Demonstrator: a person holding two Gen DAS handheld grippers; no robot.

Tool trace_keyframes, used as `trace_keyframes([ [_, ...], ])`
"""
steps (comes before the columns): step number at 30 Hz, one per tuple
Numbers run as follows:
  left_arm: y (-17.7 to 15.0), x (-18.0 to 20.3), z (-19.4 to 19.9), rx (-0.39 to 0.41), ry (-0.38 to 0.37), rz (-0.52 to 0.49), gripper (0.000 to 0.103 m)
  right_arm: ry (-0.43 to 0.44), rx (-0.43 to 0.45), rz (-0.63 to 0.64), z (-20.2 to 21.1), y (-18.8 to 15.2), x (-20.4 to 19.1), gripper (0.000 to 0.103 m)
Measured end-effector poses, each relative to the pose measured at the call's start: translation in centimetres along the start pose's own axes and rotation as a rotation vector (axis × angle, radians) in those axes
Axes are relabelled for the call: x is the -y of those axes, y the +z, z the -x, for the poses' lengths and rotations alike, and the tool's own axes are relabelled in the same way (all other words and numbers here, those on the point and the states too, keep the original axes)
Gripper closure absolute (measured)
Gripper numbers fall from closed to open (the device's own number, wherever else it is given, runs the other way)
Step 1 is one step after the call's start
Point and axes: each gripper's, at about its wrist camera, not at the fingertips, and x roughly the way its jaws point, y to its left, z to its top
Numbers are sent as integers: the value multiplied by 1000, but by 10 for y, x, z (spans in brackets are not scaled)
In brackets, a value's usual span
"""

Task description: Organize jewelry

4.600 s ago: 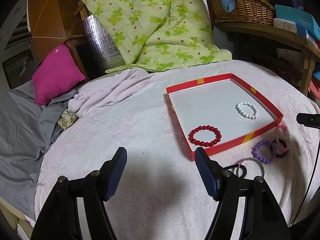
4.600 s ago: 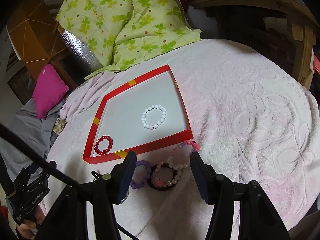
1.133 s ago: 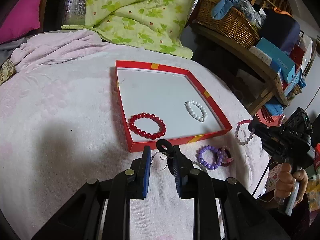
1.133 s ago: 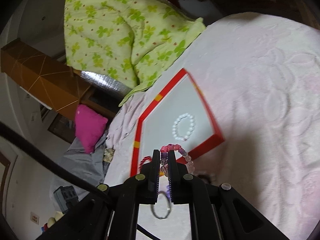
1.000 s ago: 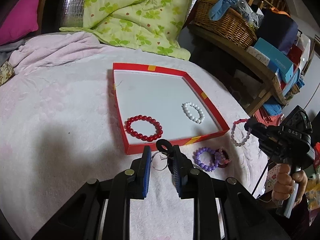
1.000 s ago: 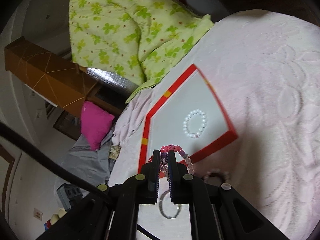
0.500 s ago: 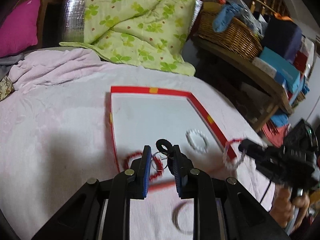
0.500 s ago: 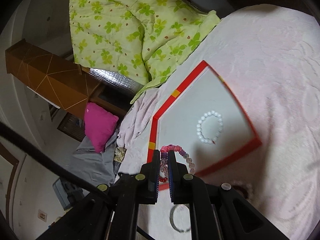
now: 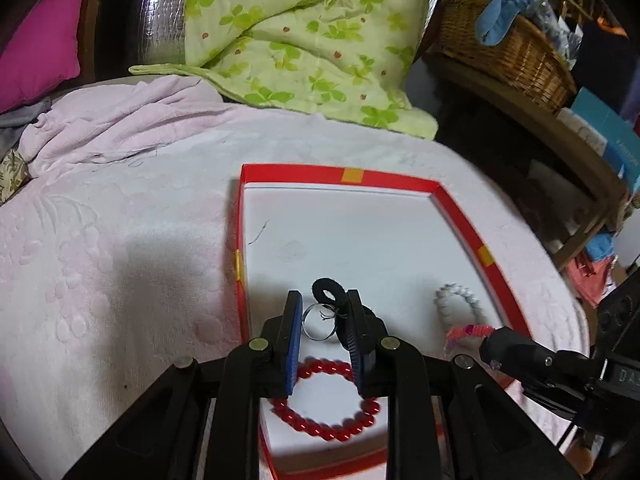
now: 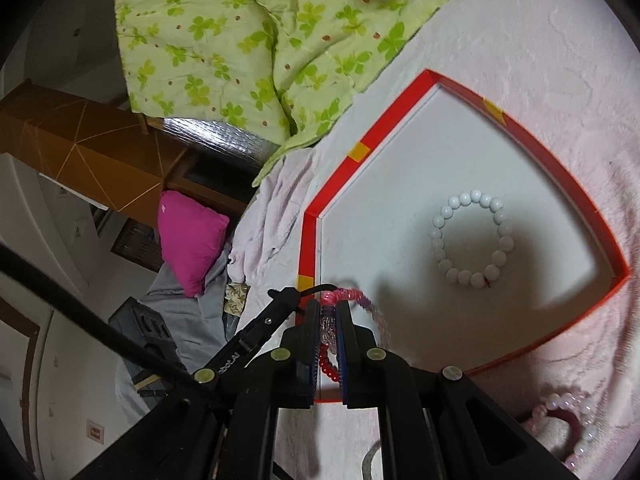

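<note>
A red-rimmed tray (image 9: 352, 175) with a white floor lies on the pink blanket. A red bead bracelet (image 9: 324, 428) and a white bead bracelet (image 9: 460, 300) lie in it. My left gripper (image 9: 323, 308) hangs over the tray's near left part, shut on a thin silver ring (image 9: 318, 322) tied to a black loop (image 9: 326, 290). My right gripper (image 10: 328, 312) is shut on a pink and purple bead bracelet (image 10: 374, 312) that dangles over the tray (image 10: 560, 168), near the white bracelet (image 10: 472, 240). Both grippers sit close together, and the left wrist view shows the right gripper (image 9: 490, 346) to the right.
A pale pink bead bracelet (image 10: 568, 420) and a silver bangle (image 10: 370, 460) lie on the blanket (image 9: 100, 240) in front of the tray. A green quilt (image 9: 300, 32) is heaped behind. A wicker basket (image 9: 512, 48) sits on a wooden shelf at the right, and a magenta pillow (image 9: 36, 60) at the left.
Both grippers were open and empty at first. Now each is shut on its piece and has moved forward from the blanket to above the tray over the last second.
</note>
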Motion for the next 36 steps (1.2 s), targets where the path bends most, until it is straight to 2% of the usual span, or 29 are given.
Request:
trace_keyframes([
  [3, -1, 2, -5, -11, 21, -17, 80, -28, -26, -12, -10, 0, 4, 94],
  [5, -2, 6, -5, -10, 43, -49, 79, -47, -32, -23, -12, 0, 6, 91],
  [7, -4, 10, -1, 0, 66, -77, 70, -74, -19, -27, -7, 2, 9, 91],
  [9, -6, 12, 6, 14, 86, -84, 51, -87, 7, -35, 2, 5, 12, 89],
  [11, -9, 15, 13, 31, 105, -91, 48, -102, 29, -45, 12, 7, 16, 84],
  [13, -12, 17, 19, 37, 122, -106, 47, -118, 50, -44, 21, 9, 18, 84],
  [15, -18, 21, 26, 43, 152, -126, 40, -145, 66, -33, 30, 10, 18, 80],
  [17, -24, 26, 35, 50, 188, -153, 36, -169, 78, -28, 37, 10, 18, 67],
  [19, -30, 33, 46, 65, 211, -189, 36, -190, 92, -26, 45, 9, 17, 63],
  [23, -41, 40, 68, 94, 255, -245, 34, -247, 99, 11, 55, 2, 13, 63],
  [36, -61, 43, 126, 141, 311, -309, 34, -336, 114, 124, 77, -19, -5, 63],
])
